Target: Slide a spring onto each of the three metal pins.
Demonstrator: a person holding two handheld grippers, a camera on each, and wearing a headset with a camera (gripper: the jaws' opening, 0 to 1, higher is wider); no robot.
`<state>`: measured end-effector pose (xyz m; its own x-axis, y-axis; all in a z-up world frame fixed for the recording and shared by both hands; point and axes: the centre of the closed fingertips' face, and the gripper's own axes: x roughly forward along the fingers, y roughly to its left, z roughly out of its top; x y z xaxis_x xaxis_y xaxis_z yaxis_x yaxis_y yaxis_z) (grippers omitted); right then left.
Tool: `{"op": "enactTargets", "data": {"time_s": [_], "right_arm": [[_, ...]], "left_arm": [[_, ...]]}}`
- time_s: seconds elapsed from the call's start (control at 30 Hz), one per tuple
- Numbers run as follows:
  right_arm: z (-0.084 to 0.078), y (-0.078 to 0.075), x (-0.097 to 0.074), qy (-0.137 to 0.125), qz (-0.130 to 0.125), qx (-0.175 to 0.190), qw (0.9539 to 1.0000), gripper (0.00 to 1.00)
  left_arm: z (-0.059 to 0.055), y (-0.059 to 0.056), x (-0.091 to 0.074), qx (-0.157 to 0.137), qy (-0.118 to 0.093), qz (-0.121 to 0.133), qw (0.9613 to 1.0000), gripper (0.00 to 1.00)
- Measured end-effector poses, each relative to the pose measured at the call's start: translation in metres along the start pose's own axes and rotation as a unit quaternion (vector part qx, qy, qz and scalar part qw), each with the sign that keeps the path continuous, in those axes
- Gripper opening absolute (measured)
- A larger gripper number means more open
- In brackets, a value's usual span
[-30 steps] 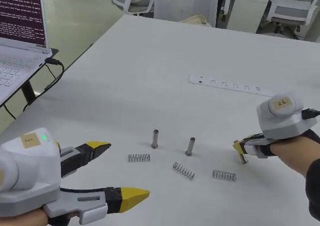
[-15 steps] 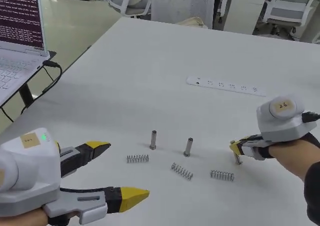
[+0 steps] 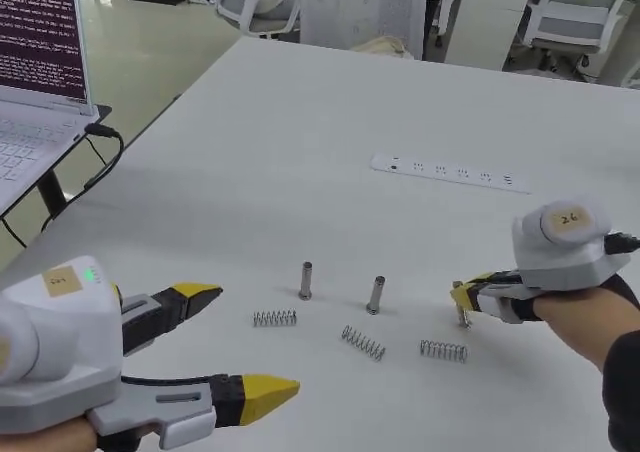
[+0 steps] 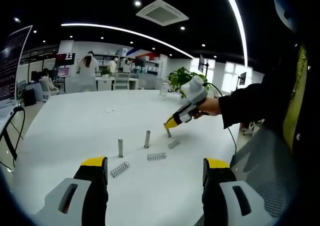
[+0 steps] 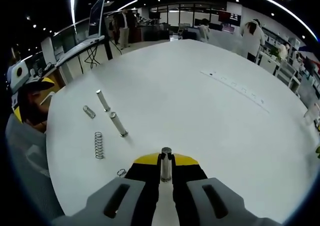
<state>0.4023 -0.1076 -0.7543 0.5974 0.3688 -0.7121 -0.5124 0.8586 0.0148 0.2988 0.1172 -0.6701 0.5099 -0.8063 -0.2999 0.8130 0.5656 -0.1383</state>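
Nudged leftward since a second ago: right gripper (image 3: 462, 294), low right in the head view, fingers (image 5: 145, 162) pinching the third pin (image 5: 166, 171) upright, now just beside the right spring (image 3: 443, 350). No change at lower left: left gripper (image 3: 250, 337) hovering, fingers (image 3: 262, 387) spread wide, holding nothing. Left pin (image 3: 305, 280) and middle pin (image 3: 375, 294) standing at centre frame, both bare; left spring (image 3: 275, 318) and middle spring (image 3: 364, 343) lying loose just below them. Probably lining the third pin up, so no spring threaded yet. White matte worktop (image 3: 330, 152); power strip (image 3: 448, 173) right of centre, laptop (image 3: 35, 62) upper left, office chairs (image 3: 585, 22) along the top.
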Motion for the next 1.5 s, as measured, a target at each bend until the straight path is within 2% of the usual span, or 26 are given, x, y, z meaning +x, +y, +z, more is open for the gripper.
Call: {"op": "enactTargets", "data": {"time_s": [0.27, 0.7, 1.03, 1.5], "right_arm": [[0.002, 0.002, -0.002, -0.009, 0.005, -0.003, 0.9999, 0.06], [-0.003, 0.001, -0.010, -0.017, 0.003, -0.001, 0.9999, 0.06], [-0.005, 0.000, -0.013, -0.012, -0.003, -0.020, 0.9997, 0.06], [-0.012, 0.001, -0.013, -0.009, -0.004, -0.018, 0.9998, 0.06]], "left_arm": [[0.000, -0.001, 0.001, 0.001, 0.002, 0.001, 1.0000, 0.75], [0.003, -0.005, 0.004, 0.005, 0.004, -0.002, 1.0000, 0.75], [0.005, -0.006, 0.003, 0.007, 0.003, -0.004, 1.0000, 0.74], [0.005, -0.006, 0.004, 0.006, 0.002, -0.005, 1.0000, 0.74]]}}
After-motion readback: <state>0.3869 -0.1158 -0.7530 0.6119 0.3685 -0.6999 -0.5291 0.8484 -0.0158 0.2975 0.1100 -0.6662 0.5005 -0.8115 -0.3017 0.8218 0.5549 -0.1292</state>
